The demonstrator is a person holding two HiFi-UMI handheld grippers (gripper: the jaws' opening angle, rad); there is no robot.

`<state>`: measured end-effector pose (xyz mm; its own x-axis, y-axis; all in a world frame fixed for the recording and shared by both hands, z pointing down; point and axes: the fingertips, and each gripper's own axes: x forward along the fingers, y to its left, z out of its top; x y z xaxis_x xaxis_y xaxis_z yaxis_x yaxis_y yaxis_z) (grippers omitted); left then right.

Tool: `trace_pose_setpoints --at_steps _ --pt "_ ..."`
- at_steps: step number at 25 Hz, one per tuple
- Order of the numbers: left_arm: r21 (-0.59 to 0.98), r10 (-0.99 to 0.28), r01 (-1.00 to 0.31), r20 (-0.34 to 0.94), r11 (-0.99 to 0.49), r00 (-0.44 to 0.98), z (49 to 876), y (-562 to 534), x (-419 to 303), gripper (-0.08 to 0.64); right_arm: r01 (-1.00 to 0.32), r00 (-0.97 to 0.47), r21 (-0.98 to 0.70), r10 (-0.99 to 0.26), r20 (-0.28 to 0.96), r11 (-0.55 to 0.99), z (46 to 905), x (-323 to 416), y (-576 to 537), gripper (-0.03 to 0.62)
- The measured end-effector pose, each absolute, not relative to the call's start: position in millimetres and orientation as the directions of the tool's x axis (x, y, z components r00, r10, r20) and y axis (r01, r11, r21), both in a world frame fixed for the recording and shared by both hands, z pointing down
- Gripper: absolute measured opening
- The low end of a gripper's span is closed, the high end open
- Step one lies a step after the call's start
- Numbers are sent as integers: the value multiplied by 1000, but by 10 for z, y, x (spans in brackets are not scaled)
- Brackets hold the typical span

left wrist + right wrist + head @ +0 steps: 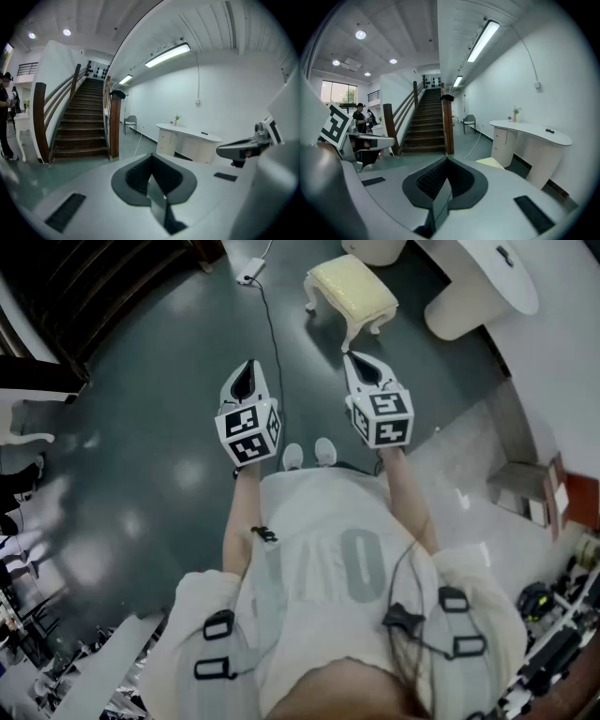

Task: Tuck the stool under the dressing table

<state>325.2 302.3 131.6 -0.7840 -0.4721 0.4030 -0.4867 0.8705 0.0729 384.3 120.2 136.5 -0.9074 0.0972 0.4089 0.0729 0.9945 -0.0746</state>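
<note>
Nothing is done yet, I judge: the cream-cushioned stool with curved white legs (pixel 352 289) stands in the open on the dark grey floor (pixel 159 381), near the white curved dressing counter (pixel 487 277) but not under it. My left tool (pixel 247 367) and right tool (pixel 356 358) are both pinched together, empty, short of the counter. Reaching the stool and pushing it beneath the counter remain.
</note>
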Motion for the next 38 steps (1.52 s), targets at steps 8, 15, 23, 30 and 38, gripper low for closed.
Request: trace_pose_setpoints --at_steps 8,15,23,30,38 --pt "86 -467 -475 404 876 -787 1344 2906 3125 5 98 -892 -106 135 431 990 1463 3769 1117 2" --pt "85 -418 -421 401 903 -815 1392 2831 3090 5 156 -887 -137 200 417 978 1524 3712 962 2" --pt "118 -362 -343 380 932 -851 1378 3008 2928 5 199 -877 -161 249 412 967 1614 3470 997 2" --pt "115 -368 -350 351 929 -861 1473 3051 2305 5 254 -873 -151 294 390 955 1796 2939 1099 2" --pt "157 -360 -324 349 933 -865 1374 3366 1249 5 204 -860 -130 241 449 970 1799 2020 1275 2"
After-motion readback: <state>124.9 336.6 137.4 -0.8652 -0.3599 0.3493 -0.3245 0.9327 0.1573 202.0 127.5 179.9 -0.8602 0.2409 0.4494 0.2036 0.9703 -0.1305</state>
